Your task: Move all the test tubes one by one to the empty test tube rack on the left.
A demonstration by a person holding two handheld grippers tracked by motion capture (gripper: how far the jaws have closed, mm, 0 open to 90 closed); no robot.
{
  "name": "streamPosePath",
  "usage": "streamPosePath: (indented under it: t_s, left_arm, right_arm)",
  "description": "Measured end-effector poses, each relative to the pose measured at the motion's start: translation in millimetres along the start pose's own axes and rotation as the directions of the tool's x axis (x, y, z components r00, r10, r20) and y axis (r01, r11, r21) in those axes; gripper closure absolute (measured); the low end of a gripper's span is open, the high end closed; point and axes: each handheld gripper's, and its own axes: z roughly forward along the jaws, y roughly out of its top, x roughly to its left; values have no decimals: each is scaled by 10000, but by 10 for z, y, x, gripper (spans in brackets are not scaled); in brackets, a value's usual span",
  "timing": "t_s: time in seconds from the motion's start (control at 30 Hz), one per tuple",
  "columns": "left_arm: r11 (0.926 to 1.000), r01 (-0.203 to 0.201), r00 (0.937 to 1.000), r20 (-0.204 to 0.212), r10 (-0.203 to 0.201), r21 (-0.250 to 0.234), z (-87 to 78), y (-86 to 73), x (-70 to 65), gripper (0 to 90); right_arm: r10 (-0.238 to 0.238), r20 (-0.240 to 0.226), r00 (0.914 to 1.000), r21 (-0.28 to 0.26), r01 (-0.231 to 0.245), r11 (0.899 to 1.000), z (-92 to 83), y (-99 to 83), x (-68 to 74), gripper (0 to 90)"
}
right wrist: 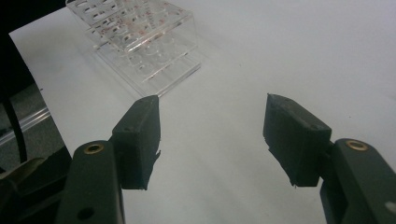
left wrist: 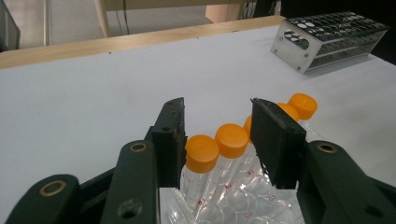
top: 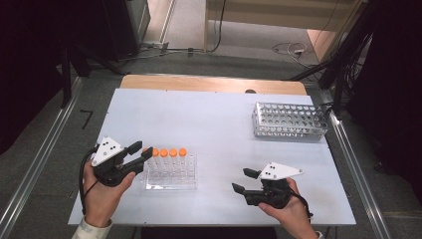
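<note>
Several clear tubes with orange caps (top: 168,152) stand in a row along the far side of a clear plastic rack (top: 171,185) at the front left of the white table. My left gripper (top: 141,150) sits at the row's left end, open. In the left gripper view its jaws (left wrist: 218,112) straddle the nearest two orange caps (left wrist: 201,149), with a gap on the right side. My right gripper (top: 241,180) rests open near the front edge, right of the rack, with nothing between its jaws (right wrist: 212,116). The clear rack (right wrist: 144,46) lies ahead of it.
A metal perforated tube rack (top: 290,120) stands empty at the back right of the table, also seen in the left gripper view (left wrist: 331,39). A wooden strip (top: 214,83) runs along the far edge. Cables lie on the floor beyond.
</note>
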Motion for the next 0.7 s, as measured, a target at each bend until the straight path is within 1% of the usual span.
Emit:
streamPosePath:
  t_s: [0.13,0.37,0.47,0.6,0.7]
  left_arm:
    - [9999,110,9999,77,-110,57,-15,-3,6,510]
    - [9994,342,9988,342,-343,13,-57,-39,13,444]
    - [9988,487,9980,399,-485,-29,-100,-80,33,397]
    - [9981,604,9974,406,-600,-90,-181,-160,70,360]
    - [9979,635,9973,376,-629,-152,-252,-213,93,355]
  right_arm:
    - [64,76,10000,-6,-64,10000,-4,-5,-20,352]
    - [201,242,9995,-22,-201,9998,-13,-24,-76,349]
    - [291,402,9988,-48,-289,9996,-27,-40,-126,348]
    - [501,692,9963,-133,-493,9987,-77,-73,-210,345]
    - [666,886,9938,-170,-654,9977,-124,-101,-267,343]
